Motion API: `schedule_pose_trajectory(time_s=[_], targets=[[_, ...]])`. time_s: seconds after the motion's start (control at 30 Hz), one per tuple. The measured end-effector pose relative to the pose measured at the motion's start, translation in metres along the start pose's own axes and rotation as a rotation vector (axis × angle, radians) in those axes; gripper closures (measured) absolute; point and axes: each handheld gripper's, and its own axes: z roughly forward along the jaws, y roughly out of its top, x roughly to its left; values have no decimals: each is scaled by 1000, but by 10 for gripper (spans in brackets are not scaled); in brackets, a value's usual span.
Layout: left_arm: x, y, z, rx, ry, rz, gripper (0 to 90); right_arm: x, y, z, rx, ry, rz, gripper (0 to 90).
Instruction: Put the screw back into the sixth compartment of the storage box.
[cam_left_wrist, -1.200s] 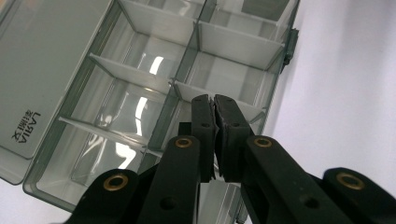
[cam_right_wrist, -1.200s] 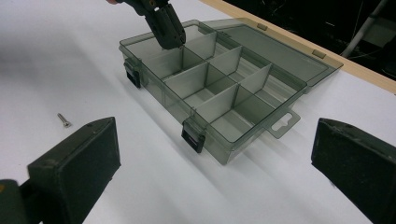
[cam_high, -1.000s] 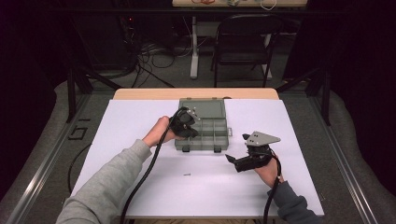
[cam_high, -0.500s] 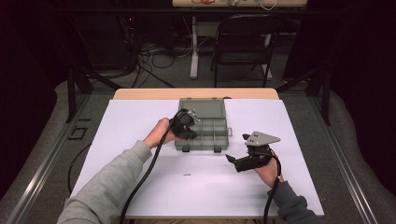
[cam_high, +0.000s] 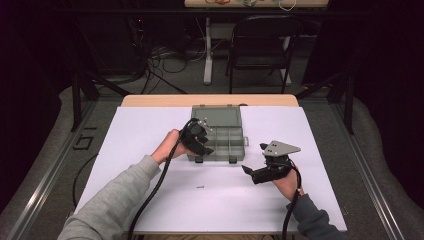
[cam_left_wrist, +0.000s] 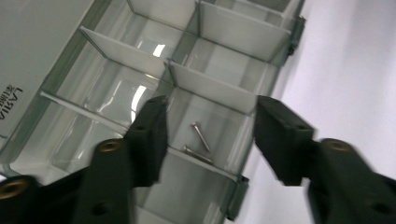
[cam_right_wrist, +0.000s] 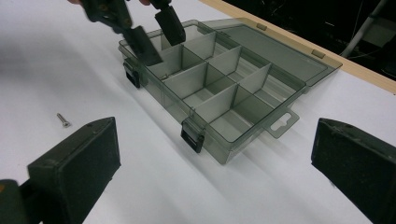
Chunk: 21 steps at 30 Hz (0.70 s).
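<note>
Left gripper (cam_left_wrist: 208, 135) released above organizer box (cam_high: 220, 135) corner compartment holding two screws (cam_left_wrist: 200, 142); right gripper (cam_right_wrist: 210, 163) released

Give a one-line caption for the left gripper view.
Open left claw poised over a corner compartment of the clear organizer box holding two screws.

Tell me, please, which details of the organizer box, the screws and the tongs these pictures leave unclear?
- Organizer box: in the high view, the left tongs cover its near-left compartment.
- Loose screw: a speck in the high view; its head type is unreadable.
- Box lid lettering: cut off by the left gripper view's edge.
- Right tongs: blurred, cropped by the frame.
</note>
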Motion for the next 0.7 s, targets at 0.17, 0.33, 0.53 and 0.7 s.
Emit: schedule_pose_trajectory(time_s=[0.17, 0.33, 0.53, 0.7], targets=[[-7, -5, -9, -27, 10, 8, 270, 1, 1, 0, -2, -2, 3, 3], [-11, -8, -18, -43, 22, 18, 206, 1, 0, 0, 0, 1, 0, 3], [-18, -14, -25, -59, 30, 25, 165, 1, 0, 0, 1, 3, 1, 3], [-24, -17, -30, -67, 36, 38, 154, 1, 0, 1, 2, 3, 2, 3]])
